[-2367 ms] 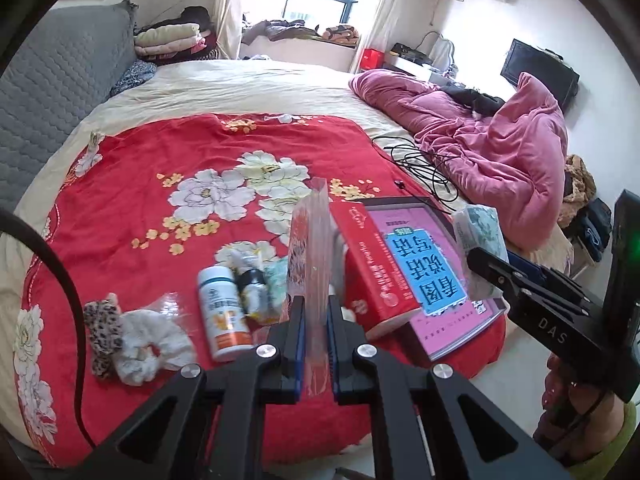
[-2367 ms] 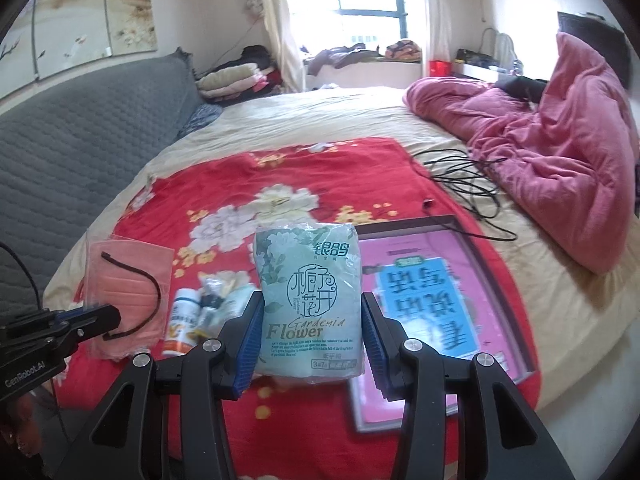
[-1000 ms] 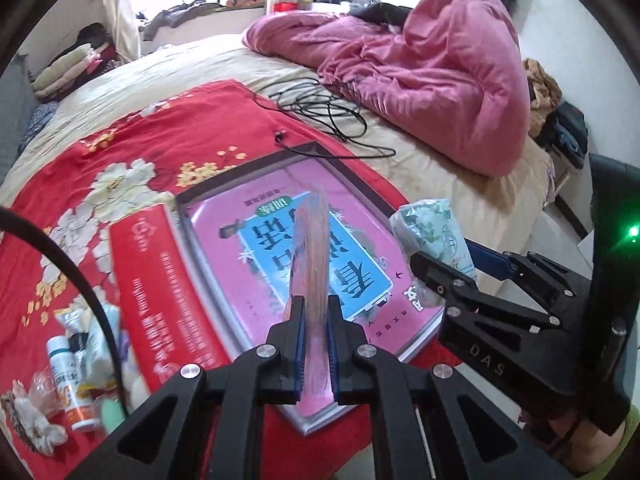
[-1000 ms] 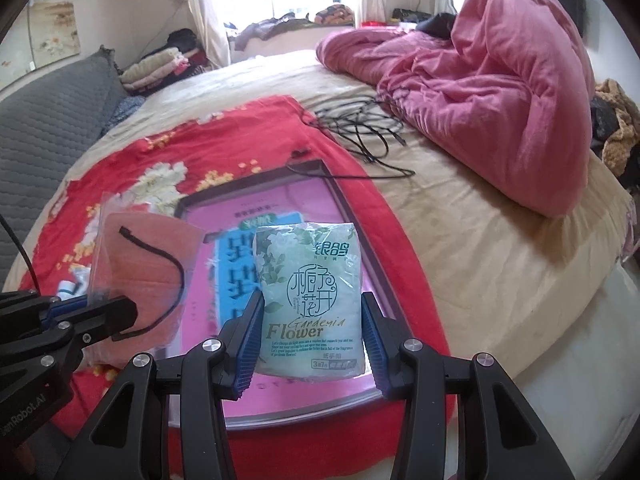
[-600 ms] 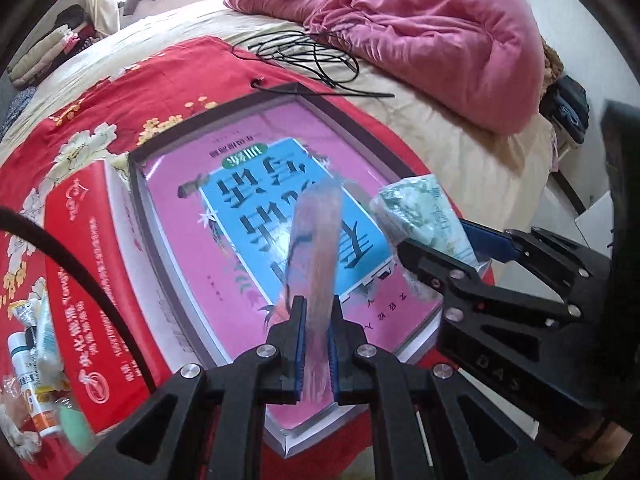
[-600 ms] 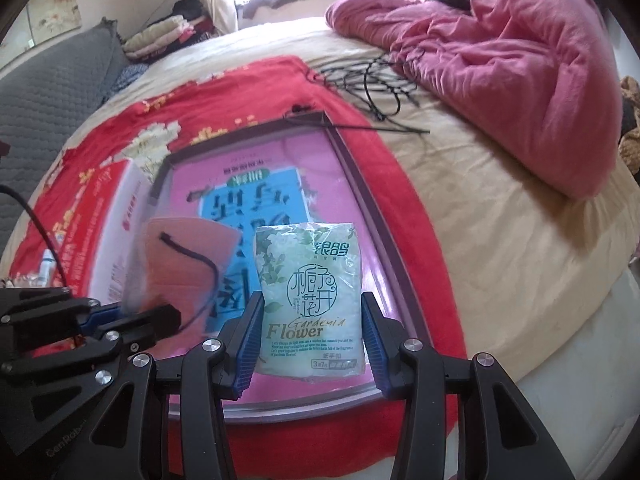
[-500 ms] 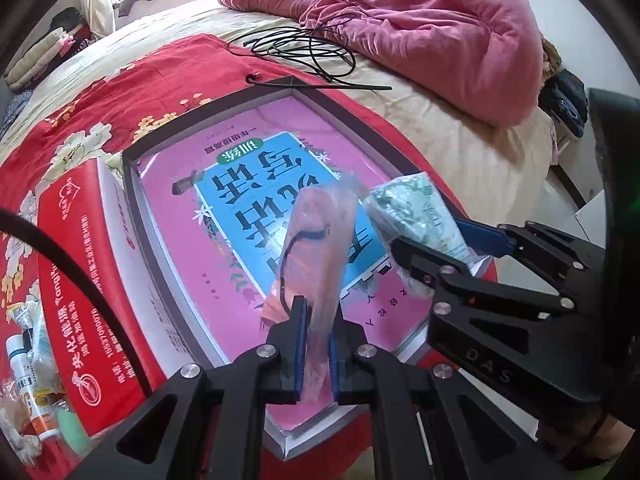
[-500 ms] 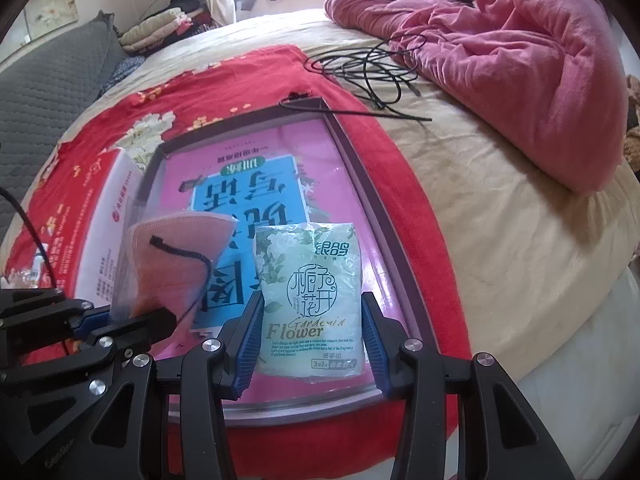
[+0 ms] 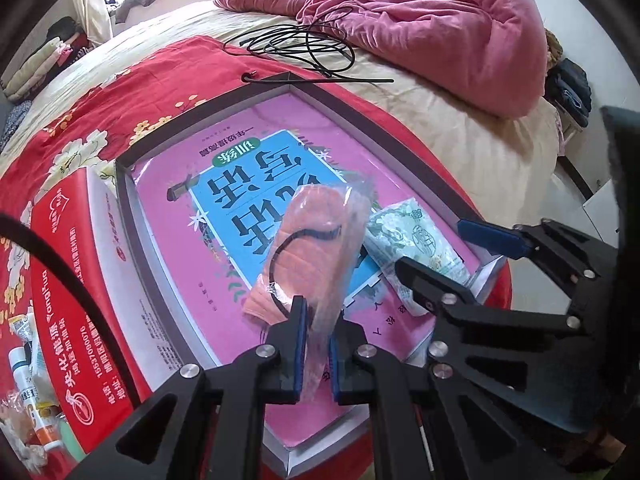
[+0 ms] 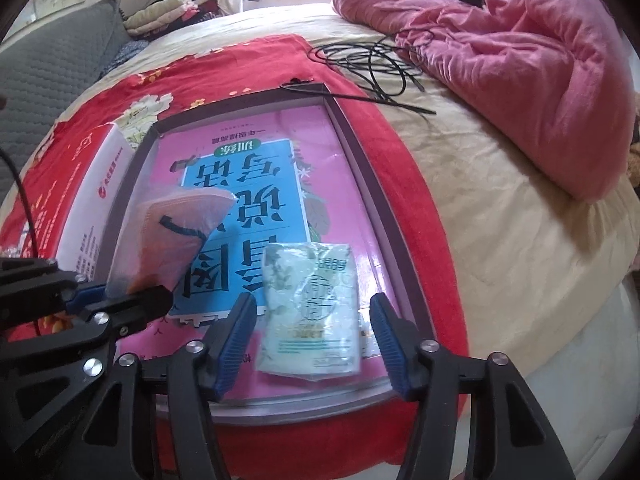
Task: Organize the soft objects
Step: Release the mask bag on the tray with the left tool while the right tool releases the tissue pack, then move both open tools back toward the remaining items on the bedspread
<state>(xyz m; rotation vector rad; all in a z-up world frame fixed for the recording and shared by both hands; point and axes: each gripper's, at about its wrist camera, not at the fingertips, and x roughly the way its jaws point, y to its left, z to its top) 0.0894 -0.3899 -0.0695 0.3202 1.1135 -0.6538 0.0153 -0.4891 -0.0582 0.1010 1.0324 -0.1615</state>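
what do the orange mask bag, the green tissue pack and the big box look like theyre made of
Mask bag: thin clear plastic film, glossy and crinkled; the orange mask inside looks like pleated non-woven fabric.
Tissue pack: soft printed plastic wrap, glossy, with glare across the print.
Box: probably cardboard, with thin, stiff, straight dark walls.

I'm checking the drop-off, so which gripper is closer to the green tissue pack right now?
Right. The right gripper straddles the tissue pack lying in the box, jaws opening. The left gripper is beside it, shut on the bagged mask.
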